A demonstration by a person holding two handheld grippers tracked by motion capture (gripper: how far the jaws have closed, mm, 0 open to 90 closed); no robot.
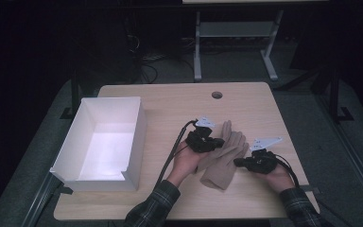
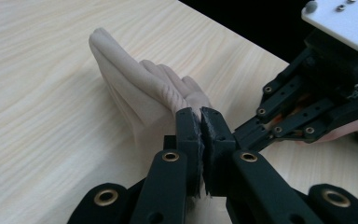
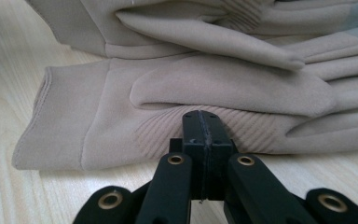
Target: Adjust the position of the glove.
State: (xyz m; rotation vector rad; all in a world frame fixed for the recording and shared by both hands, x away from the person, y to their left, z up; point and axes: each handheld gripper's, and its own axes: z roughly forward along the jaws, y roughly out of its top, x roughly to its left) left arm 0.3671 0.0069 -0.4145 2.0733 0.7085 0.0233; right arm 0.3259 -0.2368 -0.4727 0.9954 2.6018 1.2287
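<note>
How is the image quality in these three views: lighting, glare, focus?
High view: dim, surroundings nearly black, the white box floor glows brightly, detail soft. Left tool view: evenly lit, glove and table grain sharp, nearest linkage slightly soft. Right tool view: bright, soft light, gloves crisp, upper left table corner washed out and blurred.

A wooden table [image 1: 170, 101] bears beige gloves [image 1: 222, 158] and a white box [image 1: 106, 142].
</note>
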